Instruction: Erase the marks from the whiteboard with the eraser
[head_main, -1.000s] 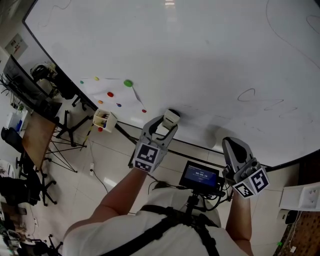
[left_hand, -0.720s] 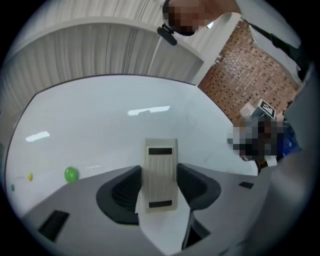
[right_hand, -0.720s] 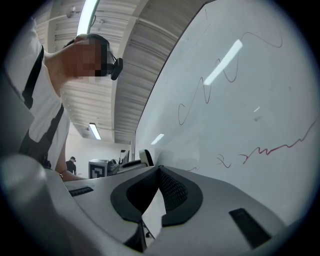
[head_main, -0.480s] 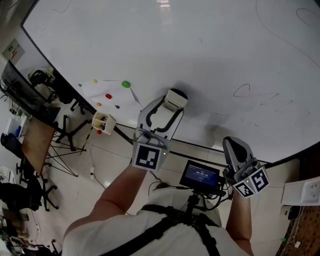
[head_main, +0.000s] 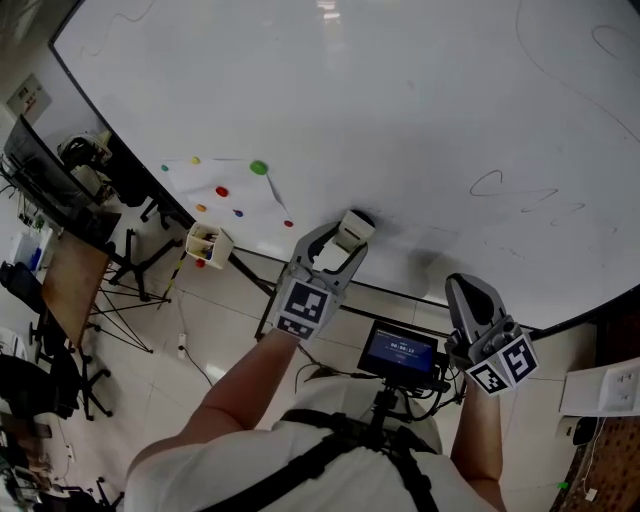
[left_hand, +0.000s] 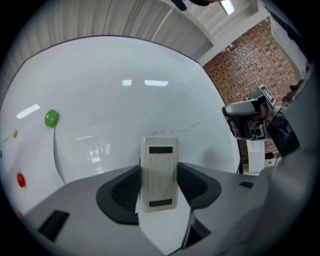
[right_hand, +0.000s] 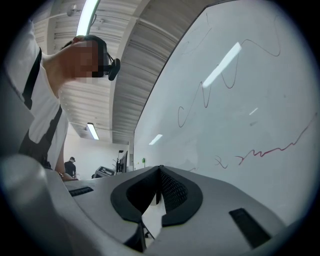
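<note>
Eraser (left_hand: 159, 172) sits clamped in the left gripper (head_main: 340, 240), near the lower edge of the whiteboard (head_main: 400, 100); the right gripper (right_hand: 159, 187) is closed and empty. Uneven pressing may twist the eraser loose, leaving marks (head_main: 520, 193).

1. Head view: above the person, facing steeply down at the whiteboard (head_main: 400, 90).
2. Left gripper view: close, facing it squarely.
3. Right gripper view: close, oblique along it; all views share it.
</note>
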